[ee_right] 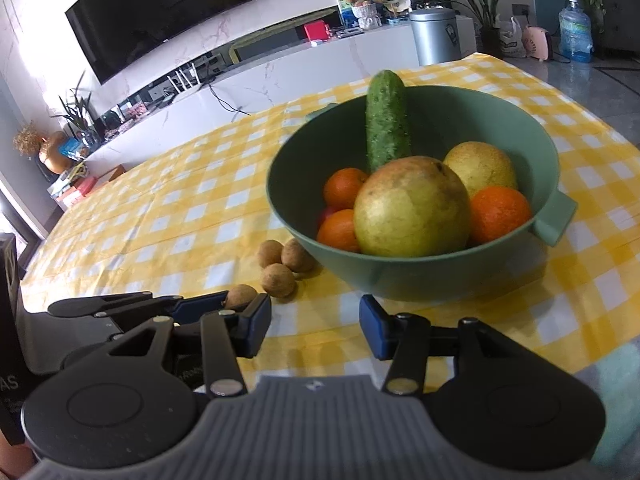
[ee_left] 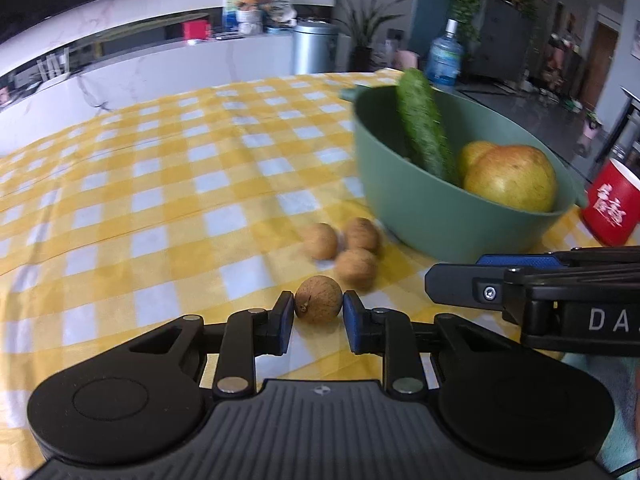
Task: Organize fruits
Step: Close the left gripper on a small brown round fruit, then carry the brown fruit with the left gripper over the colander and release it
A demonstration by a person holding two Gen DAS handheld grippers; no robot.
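A yellow-and-white checked tablecloth (ee_left: 160, 184) covers the table, with a marble counter and a wall-mounted screen behind. The left gripper (ee_left: 319, 307) pinches one small brown longan (ee_left: 319, 305) between its blue pads, low over the cloth; the fruit is round, so no long axis matters. From that grip the green bowl (ee_left: 420, 216) lies ahead and to the right, near but not touching, its rim standing higher than the held fruit, so I judge the move needs a lift over the wall. Three loose longans (ee_left: 352, 248) sit between the grip and the bowl, directly on the low path. The right gripper (ee_right: 314, 326) hangs spread and empty just beside the left, fronting the bowl. Inside are a cucumber (ee_right: 386, 120) leaning upright, a big pear (ee_right: 412, 212) and oranges (ee_right: 498, 214), leaving little bare floor. A red canister (ee_left: 610, 208) stands beyond the bowl.
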